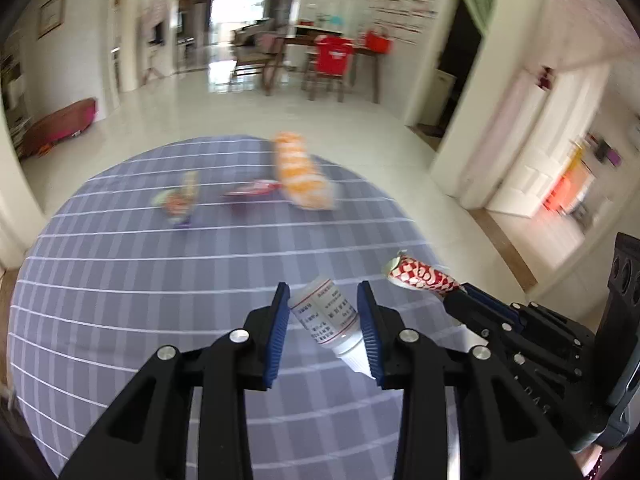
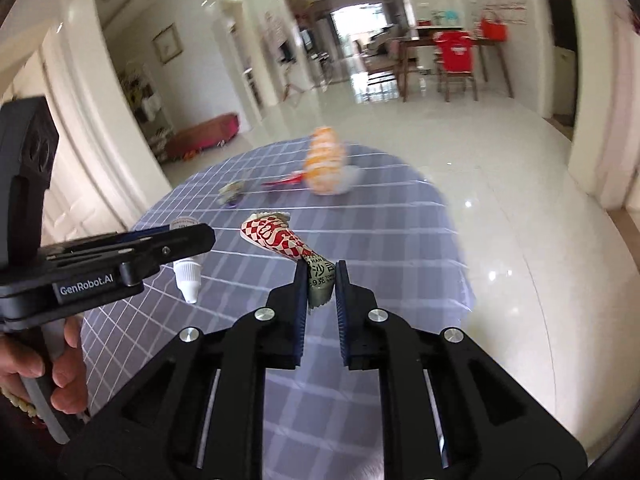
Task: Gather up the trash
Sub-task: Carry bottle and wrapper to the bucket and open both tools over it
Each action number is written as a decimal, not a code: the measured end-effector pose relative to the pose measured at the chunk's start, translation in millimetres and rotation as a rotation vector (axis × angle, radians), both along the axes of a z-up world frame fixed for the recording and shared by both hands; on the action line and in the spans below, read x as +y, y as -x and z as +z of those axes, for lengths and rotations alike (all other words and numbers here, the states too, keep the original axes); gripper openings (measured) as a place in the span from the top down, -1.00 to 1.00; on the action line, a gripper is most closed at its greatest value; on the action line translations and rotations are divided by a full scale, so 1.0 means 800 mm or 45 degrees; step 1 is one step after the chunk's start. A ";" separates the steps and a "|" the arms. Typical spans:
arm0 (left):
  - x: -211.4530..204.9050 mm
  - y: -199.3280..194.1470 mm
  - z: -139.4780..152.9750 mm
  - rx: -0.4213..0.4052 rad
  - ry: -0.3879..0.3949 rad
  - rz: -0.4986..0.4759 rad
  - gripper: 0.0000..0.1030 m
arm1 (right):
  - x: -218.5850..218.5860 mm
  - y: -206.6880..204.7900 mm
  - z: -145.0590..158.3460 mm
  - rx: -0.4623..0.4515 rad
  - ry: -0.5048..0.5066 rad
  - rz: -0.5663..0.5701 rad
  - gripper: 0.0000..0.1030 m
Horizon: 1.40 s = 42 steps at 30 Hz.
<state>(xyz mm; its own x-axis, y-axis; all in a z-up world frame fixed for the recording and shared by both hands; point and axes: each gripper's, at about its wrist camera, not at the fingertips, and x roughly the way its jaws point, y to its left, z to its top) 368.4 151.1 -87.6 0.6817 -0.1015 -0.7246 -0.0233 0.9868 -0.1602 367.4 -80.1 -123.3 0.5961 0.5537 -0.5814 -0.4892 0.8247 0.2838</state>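
Round table under a blue checked cloth (image 1: 120, 280), glossy white floor (image 1: 240, 108), wooden dining table (image 2: 448, 44), red-covered chair (image 1: 332, 60)

The orange-and-white package (image 1: 305, 173) at the far end of the tabletop (image 1: 120, 280) is smeared by motion blur, and its print cannot be read. The two small wrappers (image 1: 180, 200) beside it are blurred as well, so their kind cannot be told. The small white bottle (image 2: 187, 276) is partly hidden behind the left tool (image 2: 192, 238) in the right wrist view. The near edge of the tabletop is covered by the tool bodies.
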 end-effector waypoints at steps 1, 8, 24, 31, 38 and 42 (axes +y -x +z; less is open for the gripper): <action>-0.019 0.003 0.001 -0.005 -0.006 -0.034 0.35 | -0.020 0.006 0.001 -0.002 -0.019 -0.026 0.74; -0.158 0.015 -0.018 0.023 -0.016 -0.279 0.35 | -0.176 0.063 -0.020 0.013 -0.102 -0.276 0.74; -0.372 0.006 -0.136 0.255 -0.088 -0.588 -0.24 | -0.375 0.129 -0.110 0.148 -0.149 -0.701 0.74; -0.385 0.005 -0.154 0.276 -0.142 -0.580 -0.39 | -0.383 0.132 -0.131 0.192 -0.164 -0.706 0.74; -0.369 -0.003 -0.152 0.288 -0.151 -0.538 -0.39 | -0.367 0.114 -0.136 0.208 -0.157 -0.688 0.74; -0.360 -0.005 -0.144 0.280 -0.154 -0.520 -0.39 | -0.365 0.108 -0.137 0.208 -0.153 -0.681 0.74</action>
